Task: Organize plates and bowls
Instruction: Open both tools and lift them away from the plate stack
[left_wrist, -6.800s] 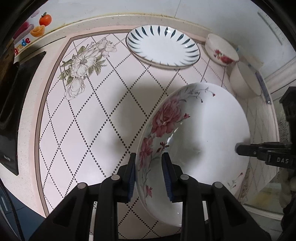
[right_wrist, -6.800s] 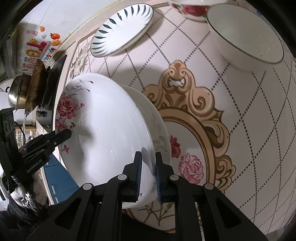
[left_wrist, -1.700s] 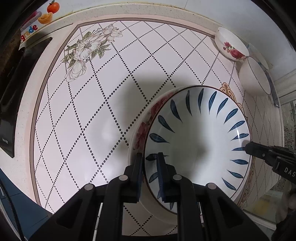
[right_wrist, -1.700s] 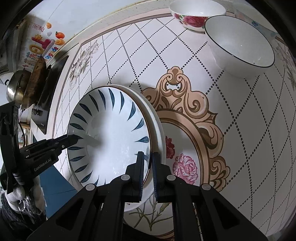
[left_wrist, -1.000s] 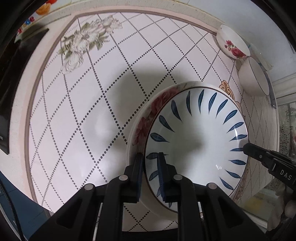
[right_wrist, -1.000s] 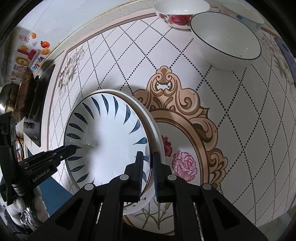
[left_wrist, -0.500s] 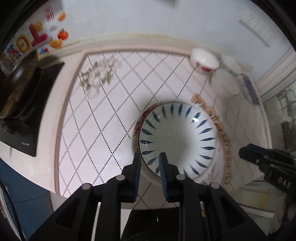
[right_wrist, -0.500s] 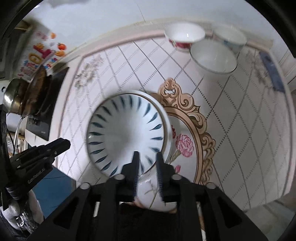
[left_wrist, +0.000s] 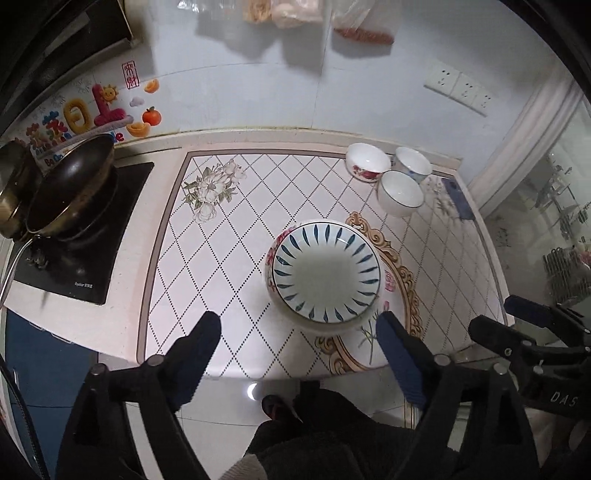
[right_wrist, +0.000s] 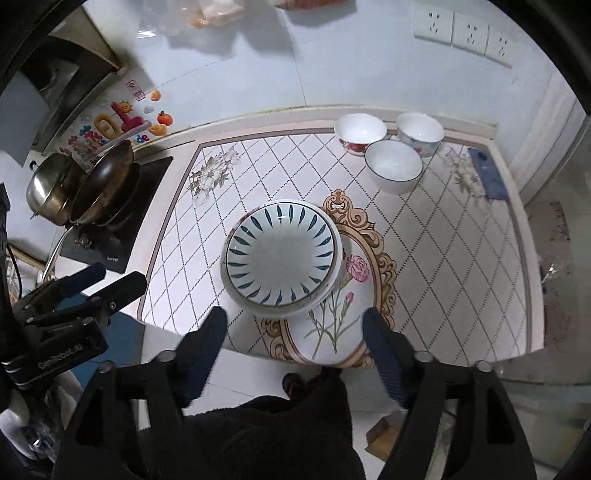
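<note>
We had just opened both jaws, the left gripper (left_wrist: 299, 326) and right gripper (right_wrist: 293, 325), empty, leaving the blue-striped plate (left_wrist: 326, 275) stacked on the flowered plate (left_wrist: 271, 254); three bowls (left_wrist: 400, 188) waited far right.

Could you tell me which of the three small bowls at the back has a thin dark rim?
The plain white bowl nearest the stacked plates; the other two carry painted flowers.

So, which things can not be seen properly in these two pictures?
- Flowered plate: both views, the blue-leaf plate on top covers all but its rim.
- How many plates are stacked: cannot tell.
- Third small bowl: right wrist view, partly behind the plain white bowl.
- Steel pot: left wrist view, cut off by the edge.
</note>
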